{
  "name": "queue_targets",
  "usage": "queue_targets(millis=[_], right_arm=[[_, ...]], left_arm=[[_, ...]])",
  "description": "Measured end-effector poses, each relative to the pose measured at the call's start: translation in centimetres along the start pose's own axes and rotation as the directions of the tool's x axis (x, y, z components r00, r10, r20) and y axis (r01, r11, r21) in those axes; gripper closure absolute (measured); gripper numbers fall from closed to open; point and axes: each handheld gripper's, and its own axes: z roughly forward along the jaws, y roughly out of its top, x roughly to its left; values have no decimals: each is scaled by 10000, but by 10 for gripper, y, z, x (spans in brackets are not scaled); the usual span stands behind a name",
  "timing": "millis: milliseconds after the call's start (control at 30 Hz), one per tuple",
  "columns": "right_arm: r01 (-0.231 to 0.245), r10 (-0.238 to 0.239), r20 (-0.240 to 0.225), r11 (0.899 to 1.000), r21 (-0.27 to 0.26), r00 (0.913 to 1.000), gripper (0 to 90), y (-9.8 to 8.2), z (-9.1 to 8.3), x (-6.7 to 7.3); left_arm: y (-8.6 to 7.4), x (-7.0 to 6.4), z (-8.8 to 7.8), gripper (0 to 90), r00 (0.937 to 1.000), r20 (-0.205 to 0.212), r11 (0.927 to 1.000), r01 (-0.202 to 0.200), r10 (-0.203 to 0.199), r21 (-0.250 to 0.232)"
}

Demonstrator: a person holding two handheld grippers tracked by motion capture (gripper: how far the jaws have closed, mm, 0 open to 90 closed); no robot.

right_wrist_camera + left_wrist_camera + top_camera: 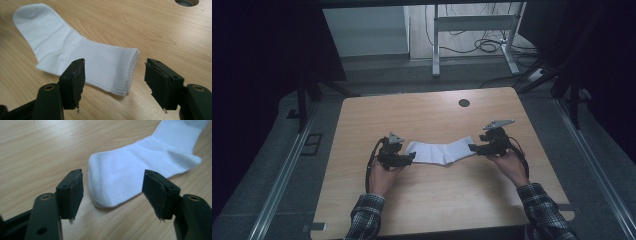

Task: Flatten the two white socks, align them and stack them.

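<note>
Sock: white sock [441, 151] lies flat on the counter [427, 200].
Left gripper [113, 192]: jaws apart, empty, at the toe.
Right gripper [115, 75]: jaws apart, empty, at the cuff.
Tip: lift both clear without snagging the fabric.

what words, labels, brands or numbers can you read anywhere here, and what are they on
None: the white sock is plain, with no print or logo.
The wooden table is bare of writing.
The left gripper and right gripper carry no readable marking on their black fingers.

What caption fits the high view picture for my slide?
A white sock lies flat on the table between the open left gripper and right gripper.
</note>
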Motion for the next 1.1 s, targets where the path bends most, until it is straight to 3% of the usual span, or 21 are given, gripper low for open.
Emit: queue_targets(millis=[133,367,600,700,1100], right_arm=[[182,-182,-6,9998,64,9998,288,1,-9,3],[598,-599,-53,9982,-62,9982,240,-1,-26,13],[739,-743,-239,9971,-176,9970,193,-13,-38,20],[708,-712,-271,9974,-161,9971,172,-20,-41,20],[854,-854,-259,9963,22,9960,101,-49,-43,26]], left_arm=[[-2,-2,-10,287,9999,128,9999,60,-58,-128],[-8,-10,-30,218,9996,166,9994,-226,230,-256],[-22,-18,-45,187,9991,196,9989,-367,372,-278],[-28,-20,-49,170,9988,237,9989,-429,433,-205],[-66,-23,-51,145,9989,462,10000,-65,63,33]])
